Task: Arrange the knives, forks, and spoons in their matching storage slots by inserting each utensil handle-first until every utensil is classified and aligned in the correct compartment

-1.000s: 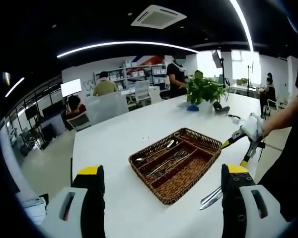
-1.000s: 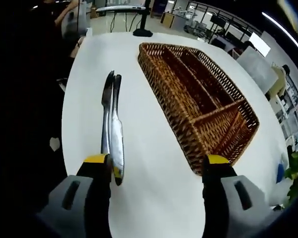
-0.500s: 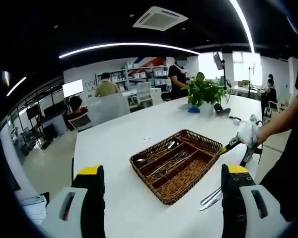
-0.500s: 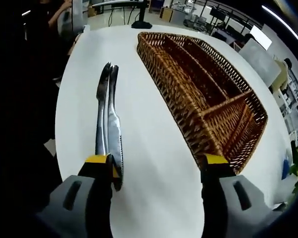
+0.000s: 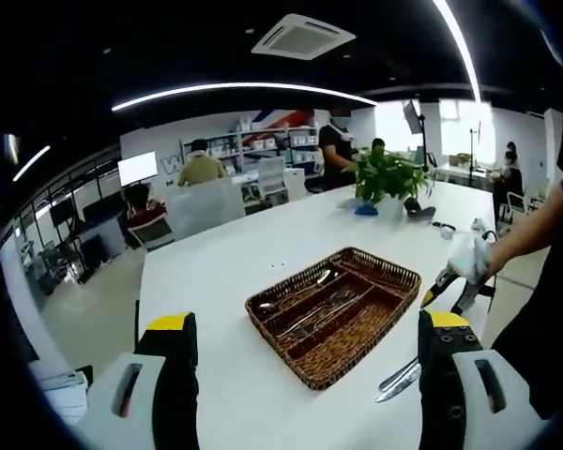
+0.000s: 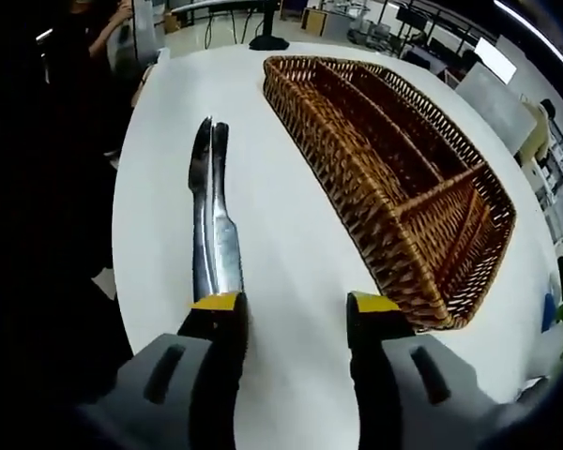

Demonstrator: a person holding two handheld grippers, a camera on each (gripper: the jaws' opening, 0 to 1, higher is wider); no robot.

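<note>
Beside the wicker tray (image 6: 422,202), right gripper (image 6: 296,305) hangs open over two table knives (image 6: 213,220); risk: grabbing both together. Left gripper (image 5: 305,323) open, empty.

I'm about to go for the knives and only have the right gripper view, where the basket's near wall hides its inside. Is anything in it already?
Observer: Yes. In the left gripper view the wicker basket holds spoons in its farthest long slot.
Operator: And the middle slot?
Observer: It holds what look like forks.
Operator: Is the slot nearest the knives free?
Observer: It looks empty; the two knives lie on the table just outside it.
Operator: Is the left gripper in my way?
Observer: No. The left gripper is back from the basket, jaws wide open, holding nothing.
</note>
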